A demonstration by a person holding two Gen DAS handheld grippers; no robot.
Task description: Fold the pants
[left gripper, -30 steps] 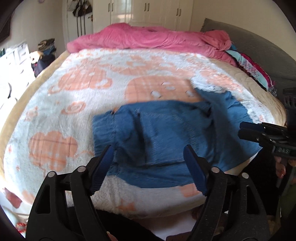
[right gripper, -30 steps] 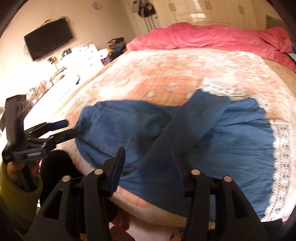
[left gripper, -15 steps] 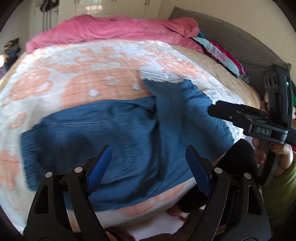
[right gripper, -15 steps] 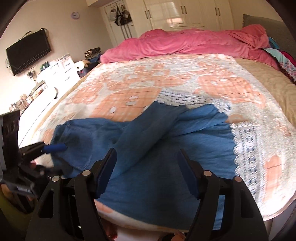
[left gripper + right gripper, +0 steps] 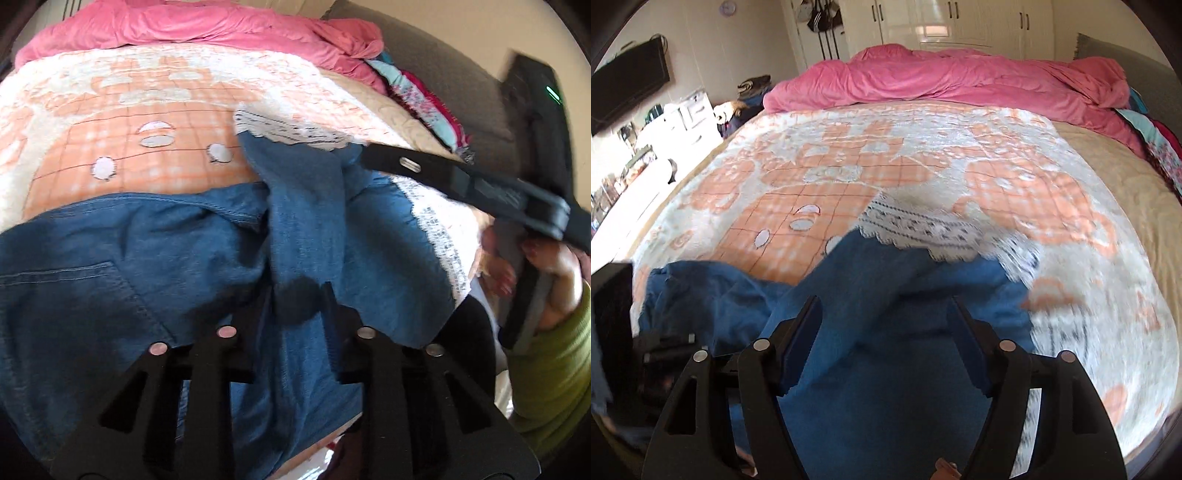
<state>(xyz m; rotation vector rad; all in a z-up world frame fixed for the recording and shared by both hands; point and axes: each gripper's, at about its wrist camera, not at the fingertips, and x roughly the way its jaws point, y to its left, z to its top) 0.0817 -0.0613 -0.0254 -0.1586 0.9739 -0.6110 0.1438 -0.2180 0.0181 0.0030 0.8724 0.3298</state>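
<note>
A wide bed (image 5: 1115, 192) carries everything. Directly on its tan quilted cover lies a fluffy white blanket with orange checked shapes (image 5: 849, 173), spread across most of the surface ahead of both pairs of jaws. On that blanket, nearest the jaws, lie the blue denim pants (image 5: 122, 266), rumpled, with white lace trim (image 5: 916, 225) at their far and right edges. Far beyond the jaws a crumpled pink duvet (image 5: 942, 77) is heaped along the bed's far end, and patterned bedding (image 5: 424, 99) sits at the far right.
</note>
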